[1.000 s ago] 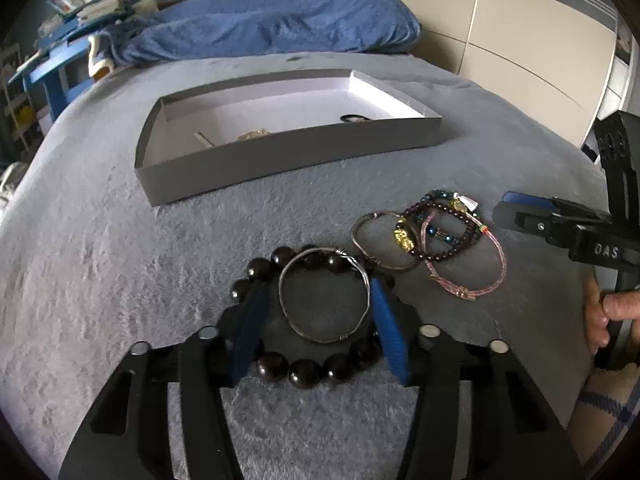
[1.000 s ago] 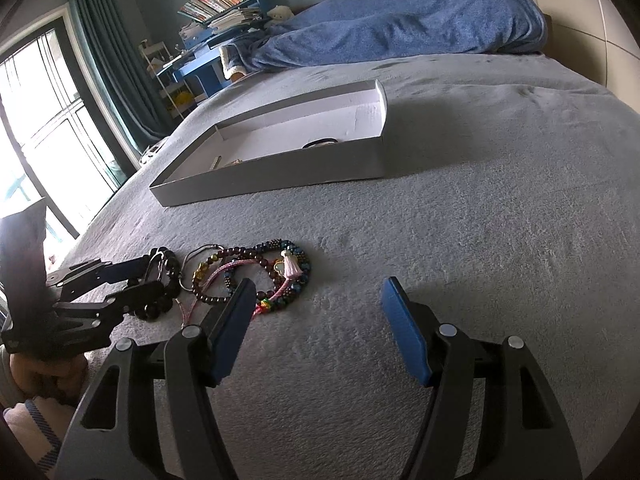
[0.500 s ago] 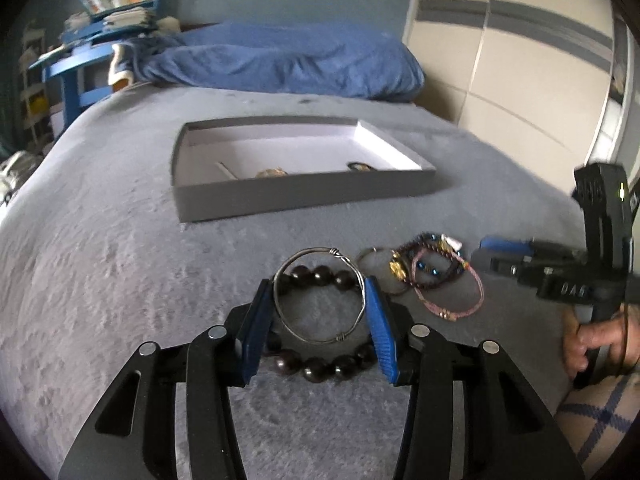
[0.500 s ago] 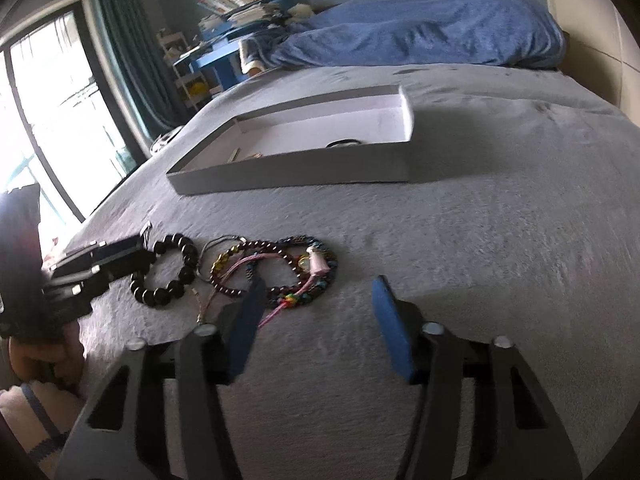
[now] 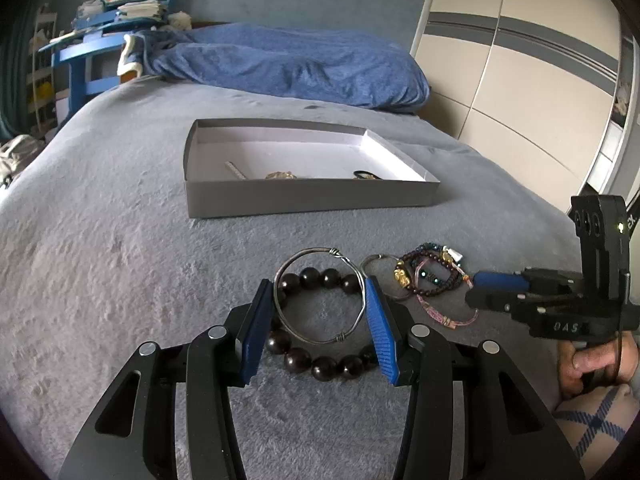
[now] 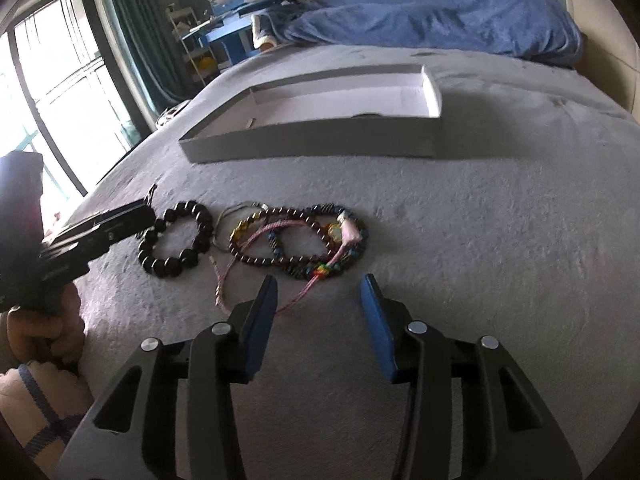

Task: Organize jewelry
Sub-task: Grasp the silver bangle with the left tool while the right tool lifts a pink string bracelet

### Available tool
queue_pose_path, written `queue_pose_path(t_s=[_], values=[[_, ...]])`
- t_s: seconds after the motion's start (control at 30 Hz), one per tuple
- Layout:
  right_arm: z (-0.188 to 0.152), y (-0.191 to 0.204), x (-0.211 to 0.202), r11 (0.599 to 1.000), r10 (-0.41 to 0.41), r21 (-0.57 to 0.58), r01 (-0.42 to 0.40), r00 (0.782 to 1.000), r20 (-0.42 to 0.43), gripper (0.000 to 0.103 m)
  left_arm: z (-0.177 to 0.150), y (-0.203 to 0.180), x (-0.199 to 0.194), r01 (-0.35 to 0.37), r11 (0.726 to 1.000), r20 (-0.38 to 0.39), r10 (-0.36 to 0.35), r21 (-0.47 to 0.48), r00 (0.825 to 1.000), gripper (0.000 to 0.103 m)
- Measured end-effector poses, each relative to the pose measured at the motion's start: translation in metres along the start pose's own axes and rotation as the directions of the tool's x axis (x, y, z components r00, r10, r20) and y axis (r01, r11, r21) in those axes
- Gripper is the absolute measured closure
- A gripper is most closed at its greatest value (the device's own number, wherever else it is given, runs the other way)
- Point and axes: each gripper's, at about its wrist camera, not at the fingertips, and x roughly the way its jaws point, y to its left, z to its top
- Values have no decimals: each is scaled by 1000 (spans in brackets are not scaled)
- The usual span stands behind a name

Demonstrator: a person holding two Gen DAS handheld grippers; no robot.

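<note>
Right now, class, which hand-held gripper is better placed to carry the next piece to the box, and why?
Left. The left hand-held gripper already clasps the silver bangle, lifted off the blanket, facing the box. The right hand-held gripper is closing on nothing.

One silver bangle (image 5: 320, 296), one black bead bracelet (image 6: 175, 239), one grey box (image 5: 308, 196)

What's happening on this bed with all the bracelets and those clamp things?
A person is sorting jewelry with a clamp tool in each hand. The left gripper holds a silver wire bangle between its blue pads, lifted above a dark bead bracelet. The right gripper is closing on nothing, near a tangle of bracelets. A grey box waits beyond.
</note>
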Motion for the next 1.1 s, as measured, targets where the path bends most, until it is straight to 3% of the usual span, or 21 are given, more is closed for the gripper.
queue_pose_path(t_s=[0.07, 0.13, 0.2, 0.47, 0.73, 1.1], values=[[-2, 0, -1, 1000, 27, -2, -27, 1000, -7, 74, 0, 0, 0, 0, 1000, 0, 0, 0, 1000, 55], [-4, -1, 0, 998, 63, 1, -63, 998, -18, 94, 0, 0, 0, 0, 1000, 0, 0, 0, 1000, 55], [-6, 1, -2, 996, 90, -5, -91, 996, -17, 100, 0, 0, 0, 0, 1000, 0, 0, 0, 1000, 55], [-5, 6, -34, 994, 108, -39, -104, 989, 106, 100, 0, 0, 0, 0, 1000, -1, 0, 0, 1000, 55], [15, -9, -81, 997, 80, -26, -76, 965, 249, 100, 0, 0, 0, -1, 1000, -3, 1, 1, 1000, 55], [25, -41, -104, 998, 27, 49, -44, 949, 315, 100, 0, 0, 0, -4, 1000, -6, 4, 4, 1000, 55]])
